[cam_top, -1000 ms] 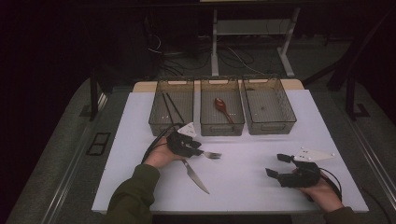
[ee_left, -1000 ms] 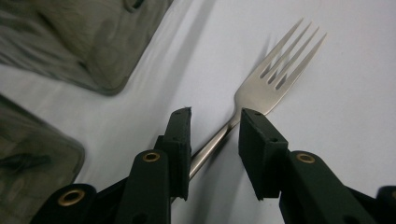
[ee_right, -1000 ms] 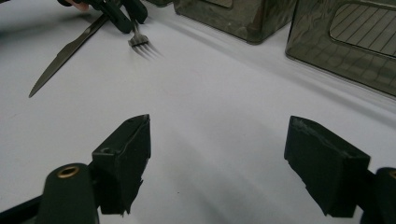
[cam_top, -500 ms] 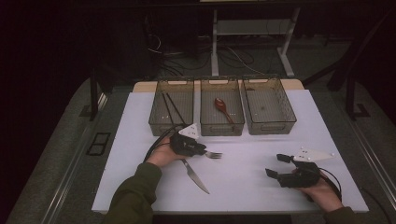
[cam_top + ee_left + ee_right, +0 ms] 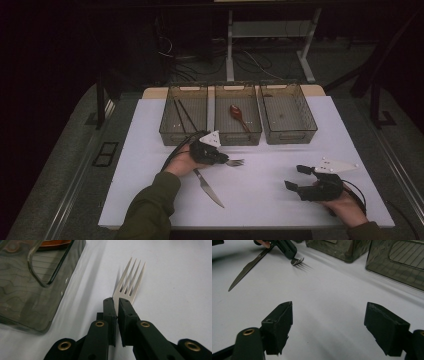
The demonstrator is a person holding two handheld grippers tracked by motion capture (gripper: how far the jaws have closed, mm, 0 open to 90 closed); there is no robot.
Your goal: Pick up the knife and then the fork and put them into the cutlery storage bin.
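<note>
Already the left tongs point(image 5: 117, 305) are clamped on the fork point(image 5: 128, 281), tines pointing away along their line, just beside the middle bin point(image 5: 237, 116); the right tongs point(image 5: 296, 178) gape, well apart.

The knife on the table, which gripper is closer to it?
Left. The left gripper, shut on the fork, sits just above the knife; the right gripper is off to its right.
</note>
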